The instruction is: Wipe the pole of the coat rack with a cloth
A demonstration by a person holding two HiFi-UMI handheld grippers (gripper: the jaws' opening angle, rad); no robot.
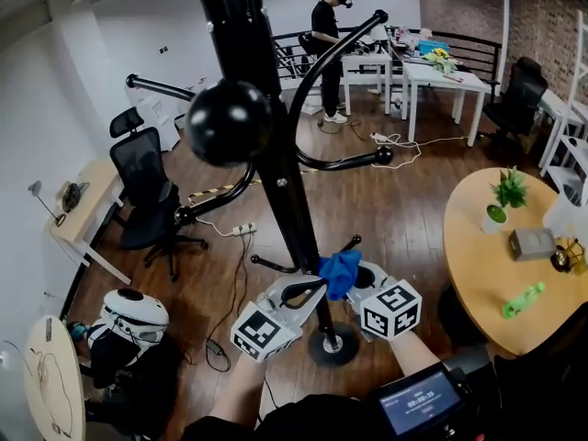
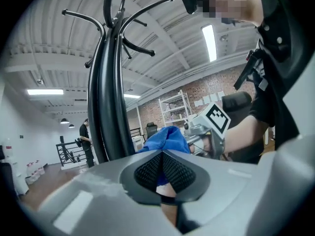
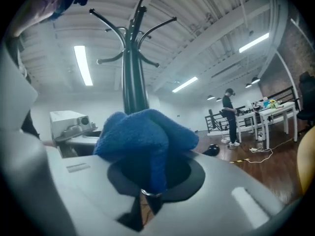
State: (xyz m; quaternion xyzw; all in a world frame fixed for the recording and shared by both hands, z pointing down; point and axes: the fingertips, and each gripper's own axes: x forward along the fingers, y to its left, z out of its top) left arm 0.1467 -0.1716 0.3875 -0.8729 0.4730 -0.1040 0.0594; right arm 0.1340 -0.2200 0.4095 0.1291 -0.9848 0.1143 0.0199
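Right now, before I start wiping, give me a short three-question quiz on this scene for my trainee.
1. True or false: the left gripper holds the blue cloth.
2. Along the coat rack pole, the cloth is: A at the very top; B low, near the base; C nowhere near it.
3. Fill in: the right gripper is shut on the ____.
Key: 1 false; 2 B; 3 cloth.

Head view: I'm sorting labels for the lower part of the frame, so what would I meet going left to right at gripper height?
White round device on the floor → left gripper → blue cloth, pinched in the right gripper's claw → green bottle.
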